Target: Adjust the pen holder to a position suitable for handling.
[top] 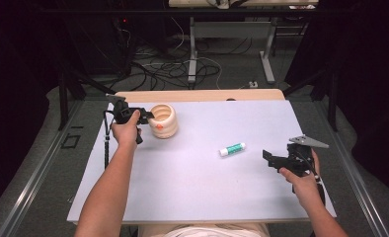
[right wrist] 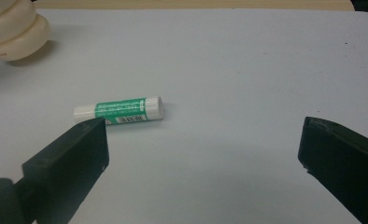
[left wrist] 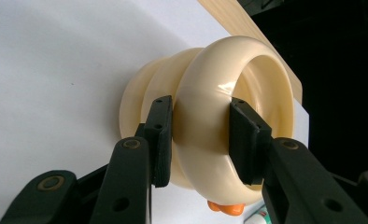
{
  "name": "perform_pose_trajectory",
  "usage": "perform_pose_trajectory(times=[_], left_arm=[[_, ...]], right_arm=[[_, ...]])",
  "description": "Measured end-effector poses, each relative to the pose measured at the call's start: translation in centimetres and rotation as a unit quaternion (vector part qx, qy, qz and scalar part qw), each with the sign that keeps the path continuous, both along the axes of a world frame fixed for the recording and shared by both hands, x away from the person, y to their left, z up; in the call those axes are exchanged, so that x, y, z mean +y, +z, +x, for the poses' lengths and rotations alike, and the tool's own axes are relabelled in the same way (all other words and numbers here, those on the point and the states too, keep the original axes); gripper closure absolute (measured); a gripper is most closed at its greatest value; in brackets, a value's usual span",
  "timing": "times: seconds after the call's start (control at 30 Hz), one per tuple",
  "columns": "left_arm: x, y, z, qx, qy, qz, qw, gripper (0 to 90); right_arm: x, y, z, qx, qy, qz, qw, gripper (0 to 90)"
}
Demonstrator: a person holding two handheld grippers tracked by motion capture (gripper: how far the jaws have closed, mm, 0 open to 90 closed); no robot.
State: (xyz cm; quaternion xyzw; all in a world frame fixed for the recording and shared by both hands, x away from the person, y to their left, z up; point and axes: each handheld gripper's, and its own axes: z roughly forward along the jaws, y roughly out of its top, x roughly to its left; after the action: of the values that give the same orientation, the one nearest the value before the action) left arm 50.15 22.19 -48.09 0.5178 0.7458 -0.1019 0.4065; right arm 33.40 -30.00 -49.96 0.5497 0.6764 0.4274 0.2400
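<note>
Right gripper (top: 267,157): nearest the person, at the table's right side; jaws wide apart, nothing between them
Glue stick (top: 232,148): green and white, lying flat on the white table (top: 207,187); ahead of the right gripper, apart from it
Left gripper (top: 148,116): farther off, at the table's left; clamped on the cup's rim, one pad inside, one outside
Cup (top: 164,121): cream, ribbed, with an orange mark; near the table's far left edge
</note>
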Motion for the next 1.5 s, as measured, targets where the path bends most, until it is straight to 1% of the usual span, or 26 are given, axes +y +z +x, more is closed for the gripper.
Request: perform_pose_trajectory(times=[0.27,0.3,0.4,0.53,0.63,0.67,0.7,0.73,0.77,0.87,0.9,0.97,1.07,1.1,1.13,1.17,1.2,1.23,1.3,1.33,1.37,1.4,1.5], left_arm=[[-1.2,0.6,-0.7,-0.005,-0.026,0.005,0.9996,64.1],[-1.4,0.7,-0.8,-0.006,-0.028,0.006,0.9996,64.1],[-2.0,0.9,-1.1,-0.010,-0.037,0.007,0.9993,64.2],[-2.7,1.3,-1.5,-0.012,-0.054,0.009,0.9984,64.3],[-3.3,1.4,-1.9,-0.015,-0.057,0.009,0.9982,64.5],[-3.4,1.4,-2.0,-0.015,-0.065,0.010,0.9977,64.6],[-3.5,1.4,-2.0,-0.016,-0.065,0.010,0.9977,64.6],[-3.6,1.5,-2.1,-0.014,-0.071,0.013,0.9973,64.7],[-3.8,1.5,-2.2,-0.014,-0.069,0.011,0.9975,64.8],[-4.2,1.5,-2.5,-0.014,-0.078,0.018,0.9967,65.2],[-4.3,1.6,-2.6,-0.013,-0.080,0.016,0.9966,65.3],[-4.5,1.6,-2.8,-0.015,-0.091,0.019,0.9956,65.4],[-5.0,1.5,-3.2,-0.015,-0.098,0.016,0.9949,65.7],[-5.1,1.5,-3.3,-0.014,-0.105,0.020,0.9942,65.8],[-5.3,1.4,-3.5,-0.015,-0.105,0.020,0.9941,65.9],[-5.5,1.4,-3.6,-0.009,-0.107,0.019,0.9941,66.0],[-5.5,1.4,-3.7,-0.012,-0.115,0.025,0.9930,66.0],[-5.7,1.4,-3.8,-0.010,-0.117,0.026,0.9927,66.0],[-6.0,1.2,-4.0,-0.011,-0.120,0.025,0.9924,66.0],[-6.1,1.2,-4.1,-0.005,-0.117,0.023,0.9928,66.1],[-6.3,1.1,-4.2,-0.005,-0.119,0.024,0.9926,66.1],[-6.2,1.0,-4.3,-0.009,-0.129,0.029,0.9912,66.1],[-6.6,0.9,-4.7,-0.002,-0.137,0.029,0.9902,66.1]], right_arm=[[0.0,0.0,0.0,0.002,0.000,0.001,1.0000,1.4],[0.0,0.0,0.0,-0.003,-0.002,0.002,1.0000,1.4],[0.0,0.1,-0.1,0.003,0.001,0.001,1.0000,1.3],[-0.1,0.1,-0.1,0.002,0.002,0.001,1.0000,1.3],[-0.1,0.1,-0.1,0.002,0.002,0.001,1.0000,1.3],[-0.1,0.1,-0.1,0.001,0.002,0.001,1.0000,1.4],[-0.1,0.1,-0.1,0.001,0.002,0.001,1.0000,1.4],[-0.1,0.1,-0.1,0.001,0.002,0.001,1.0000,1.4],[-0.1,0.1,-0.1,0.001,0.002,0.001,1.0000,1.4],[-0.1,0.1,-0.1,0.002,0.002,0.002,1.0000,1.3],[-0.1,0.1,-0.1,0.001,0.002,0.002,1.0000,1.4],[-0.1,0.1,-0.1,0.002,0.002,0.002,1.0000,1.3],[-0.1,0.1,-0.1,0.002,0.002,0.003,1.0000,1.3],[-0.1,0.1,-0.1,0.002,0.002,0.002,1.0000,1.4],[-0.1,0.1,-0.1,0.002,0.002,0.002,1.0000,1.4],[0.0,0.1,-0.1,0.003,0.001,0.004,1.0000,1.4],[-0.1,0.1,-0.1,0.003,0.002,0.002,1.0000,1.3],[-0.1,0.1,-0.1,0.002,0.002,0.002,1.0000,1.3],[0.0,0.1,-0.1,0.001,0.000,0.002,1.0000,1.3],[0.0,0.1,-0.1,0.002,0.000,0.003,1.0000,1.3],[0.0,0.1,-0.1,0.003,0.000,0.003,1.0000,1.3],[0.1,0.1,-0.1,0.003,-0.001,0.004,1.0000,1.4],[0.1,0.1,-0.1,0.005,0.001,0.005,1.0000,1.4]])
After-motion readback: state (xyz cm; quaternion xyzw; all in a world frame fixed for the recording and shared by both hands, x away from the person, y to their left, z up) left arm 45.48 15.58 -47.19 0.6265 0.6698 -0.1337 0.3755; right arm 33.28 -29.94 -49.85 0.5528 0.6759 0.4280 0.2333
